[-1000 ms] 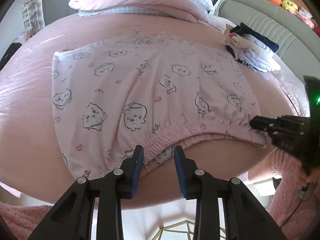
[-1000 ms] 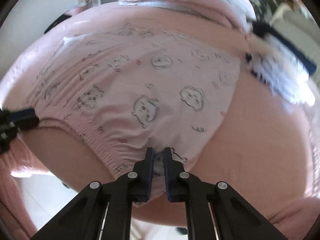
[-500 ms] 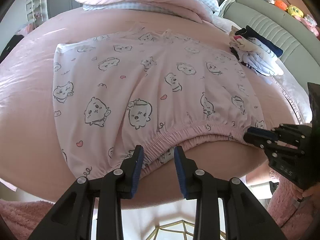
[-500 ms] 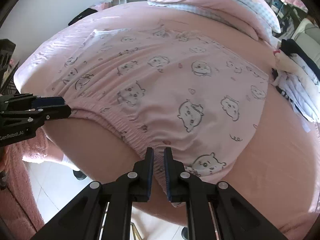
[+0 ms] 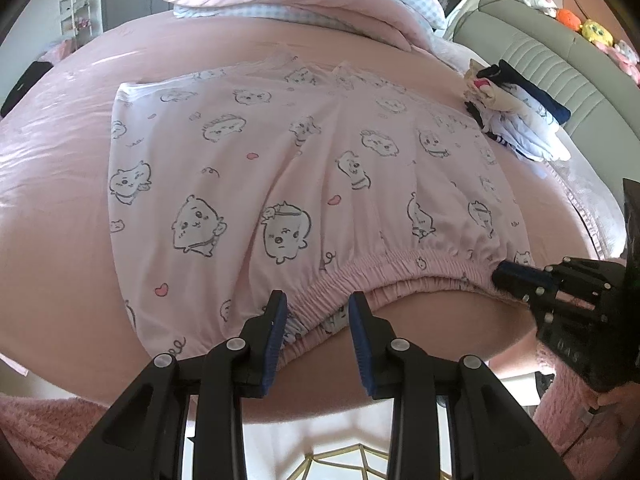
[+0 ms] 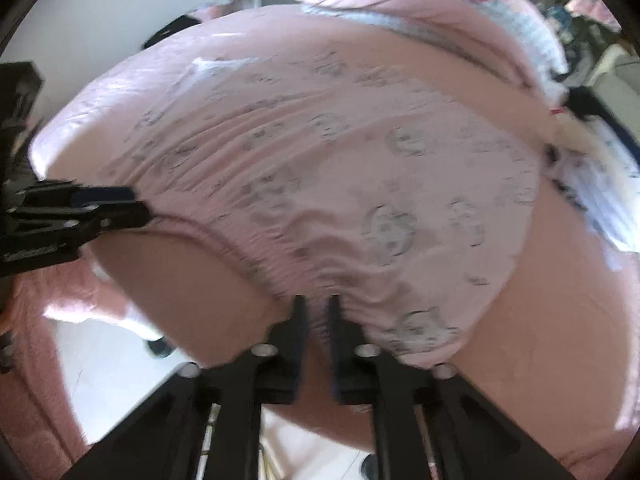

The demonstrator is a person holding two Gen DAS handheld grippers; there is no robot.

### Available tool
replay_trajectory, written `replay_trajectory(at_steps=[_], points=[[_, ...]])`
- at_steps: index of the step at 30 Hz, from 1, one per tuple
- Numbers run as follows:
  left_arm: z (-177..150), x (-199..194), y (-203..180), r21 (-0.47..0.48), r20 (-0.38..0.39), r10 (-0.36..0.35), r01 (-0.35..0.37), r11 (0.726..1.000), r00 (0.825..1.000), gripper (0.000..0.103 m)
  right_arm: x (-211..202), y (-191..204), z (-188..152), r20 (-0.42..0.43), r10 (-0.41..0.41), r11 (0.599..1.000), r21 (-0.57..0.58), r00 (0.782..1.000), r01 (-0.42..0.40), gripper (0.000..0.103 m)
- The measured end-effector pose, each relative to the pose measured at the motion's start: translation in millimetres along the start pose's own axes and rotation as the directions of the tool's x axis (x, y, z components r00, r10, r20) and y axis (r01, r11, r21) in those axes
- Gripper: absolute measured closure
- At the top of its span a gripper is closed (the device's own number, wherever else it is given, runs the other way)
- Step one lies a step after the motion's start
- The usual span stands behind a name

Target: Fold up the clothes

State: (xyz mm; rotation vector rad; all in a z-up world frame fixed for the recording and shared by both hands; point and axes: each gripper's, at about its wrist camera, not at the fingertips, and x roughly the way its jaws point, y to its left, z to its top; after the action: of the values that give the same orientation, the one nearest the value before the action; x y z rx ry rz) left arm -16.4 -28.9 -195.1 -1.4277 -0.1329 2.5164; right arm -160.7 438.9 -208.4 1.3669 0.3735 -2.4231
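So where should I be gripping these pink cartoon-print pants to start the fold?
Grip the gathered elastic waistband, coming in from the near edge of the bed. It is the thick, ruched edge closest to both grippers, and the pants lie flat with the legs running away. The right gripper is closing on its corner; the left gripper straddles the other end, pads not yet pressing.

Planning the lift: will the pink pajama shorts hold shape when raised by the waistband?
Probably not. The shorts look thin and wrinkle near the right gripper, so they should droop. The gathered waistband likely stretches and sags between grips.
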Motion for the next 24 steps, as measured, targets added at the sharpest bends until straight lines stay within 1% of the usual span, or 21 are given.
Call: replay_trajectory(at_steps=[3,5,7,9,10,11,12,14,15,17,19,21,22,23,24], points=[[0.8,-3.2,2.6,-0.011,0.020,0.010,-0.010,1.000,1.000,0.074,0.5,-12.7,-0.1,-0.014,-0.036,0.998,0.047,0.999,0.036,0.100],[2.8,-5.7,6.5,-0.029,0.034,0.011,-0.010,1.000,0.999,0.074,2.9,-21.5,-0.3,-0.031,-0.035,0.997,0.074,0.999,0.037,0.100],[4.3,-8.2,10.1,-0.046,0.034,0.006,-0.005,0.999,0.999,0.074,-0.2,-25.6,-0.2,-0.030,0.010,0.995,0.101,0.999,-0.007,0.100],[4.7,-11.2,12.3,-0.058,0.033,0.003,-0.001,0.998,0.999,0.074,-6.6,-25.0,1.1,-0.008,0.096,0.990,0.107,0.995,-0.095,0.097],[4.1,-12.6,12.3,-0.058,0.035,0.005,-0.003,0.998,0.999,0.074,-7.4,-20.9,1.7,-0.008,0.123,0.988,0.091,0.992,-0.121,0.096],[3.6,-12.8,12.1,-0.057,0.034,0.007,-0.005,0.998,0.999,0.074,-4.8,-15.4,1.0,-0.022,0.121,0.990,0.069,0.992,-0.119,0.092],[3.1,-12.5,11.7,-0.057,0.031,0.009,-0.007,0.998,0.999,0.074,-2.2,-9.9,0.4,-0.035,0.119,0.992,0.046,0.992,-0.117,0.083],[2.2,-10.8,11.0,-0.057,0.024,0.011,-0.009,0.998,1.000,0.074,2.9,0.1,-0.2,-0.057,0.115,0.993,0.007,0.992,-0.115,0.073],[1.8,-9.9,10.7,-0.057,0.021,0.011,-0.010,0.998,1.000,0.074,4.2,2.8,0.8,-0.057,0.112,0.994,0.000,0.992,-0.113,0.070],[1.1,-8.1,10.3,-0.051,0.014,0.011,-0.010,0.999,1.000,0.074,5.0,5.6,2.6,-0.052,0.103,0.995,-0.015,0.993,-0.104,0.069],[0.9,-7.2,10.3,-0.048,0.011,0.012,-0.012,0.999,1.000,0.074,7.8,5.2,1.6,-0.048,0.077,0.997,-0.024,0.996,-0.078,0.070],[1.5,-8.1,11.1,-0.053,0.017,0.016,-0.015,0.998,1.000,0.074,9.0,0.2,1.5,-0.047,0.047,0.999,-0.005,0.998,-0.047,0.081],[1.8,-8.5,11.4,-0.056,0.021,0.018,-0.017,0.998,1.000,0.074,8.0,-3.5,2.6,-0.042,0.043,0.999,0.016,0.998,-0.042,0.085],[2.5,-10.0,12.2,-0.060,0.029,0.017,-0.015,0.998,0.999,0.074,4.9,-7.4,4.3,-0.030,0.047,0.998,0.039,0.998,-0.046,0.093],[3.6,-12.1,13.3,-0.066,0.040,0.008,-0.006,0.998,0.999,0.074,1.4,-10.0,4.8,-0.018,0.044,0.998,0.051,0.999,-0.043,0.095]])
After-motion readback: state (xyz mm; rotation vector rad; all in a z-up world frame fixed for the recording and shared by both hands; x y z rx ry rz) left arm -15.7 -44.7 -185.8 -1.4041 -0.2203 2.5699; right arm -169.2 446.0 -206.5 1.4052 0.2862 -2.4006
